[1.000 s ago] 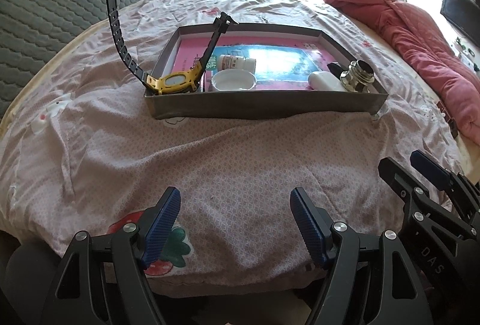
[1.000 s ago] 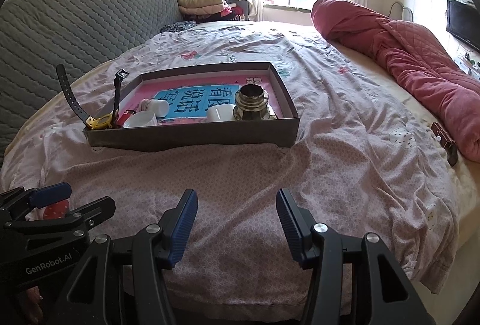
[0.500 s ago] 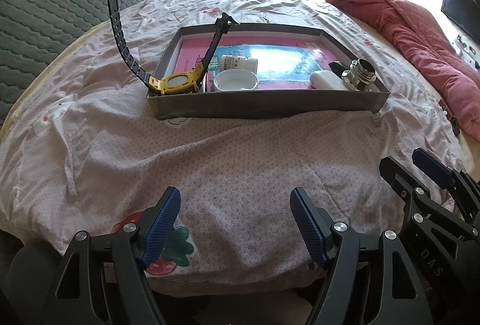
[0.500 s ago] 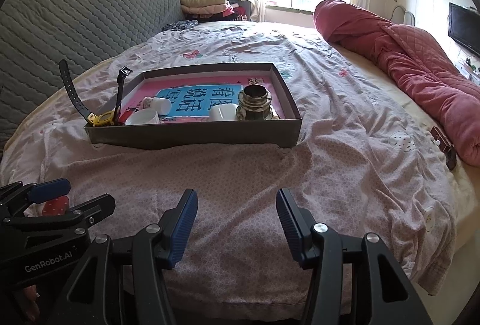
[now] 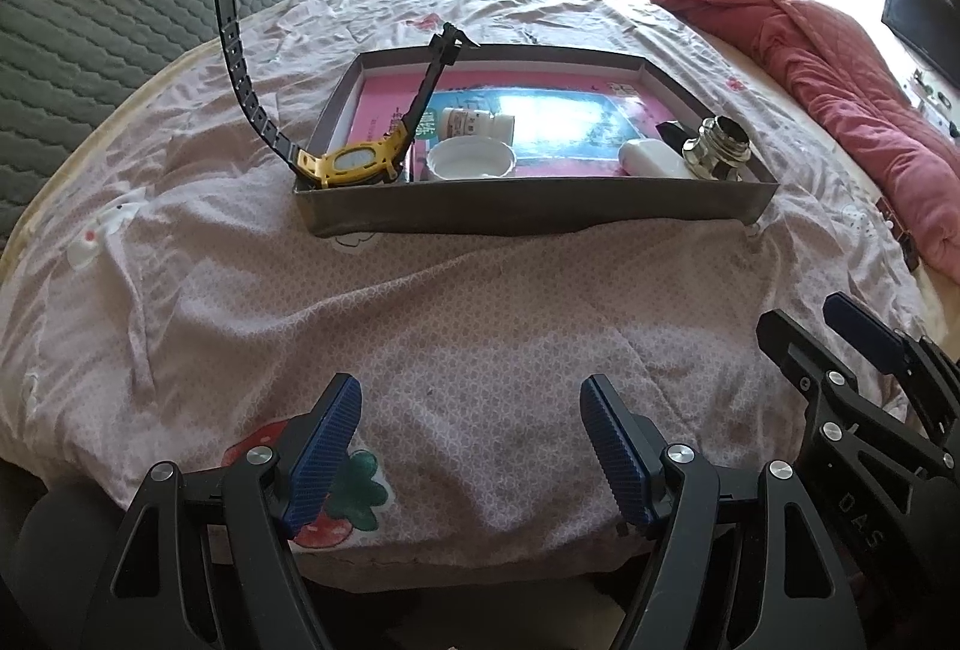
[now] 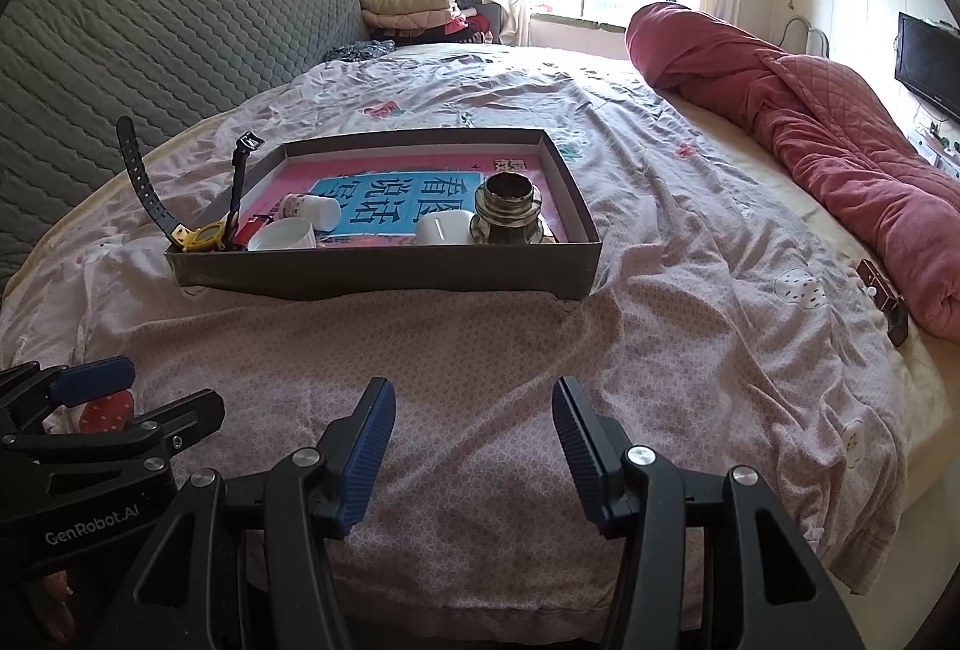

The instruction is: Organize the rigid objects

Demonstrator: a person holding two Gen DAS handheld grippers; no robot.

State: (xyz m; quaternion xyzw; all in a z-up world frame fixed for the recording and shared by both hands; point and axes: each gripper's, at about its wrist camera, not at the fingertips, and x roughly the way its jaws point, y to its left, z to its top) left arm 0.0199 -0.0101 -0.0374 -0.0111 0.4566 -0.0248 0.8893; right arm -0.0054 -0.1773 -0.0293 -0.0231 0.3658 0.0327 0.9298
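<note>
Right wrist view: your right gripper (image 6: 474,440) and left gripper (image 5: 465,437) gape wide, empty; the tray (image 6: 384,278) sits well beyond your fingers, so approach the watch (image 6: 201,236) slowly.

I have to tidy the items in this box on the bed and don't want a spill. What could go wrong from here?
1. The yellow watch sits at the box corner with one strap hanging over the wall; a nudge could tip it out.
2. The box rests on soft, wrinkled bedding, so pressing inside may tilt it.
3. The metal cap stands against the white bottle; grabbing one may knock the other.
</note>
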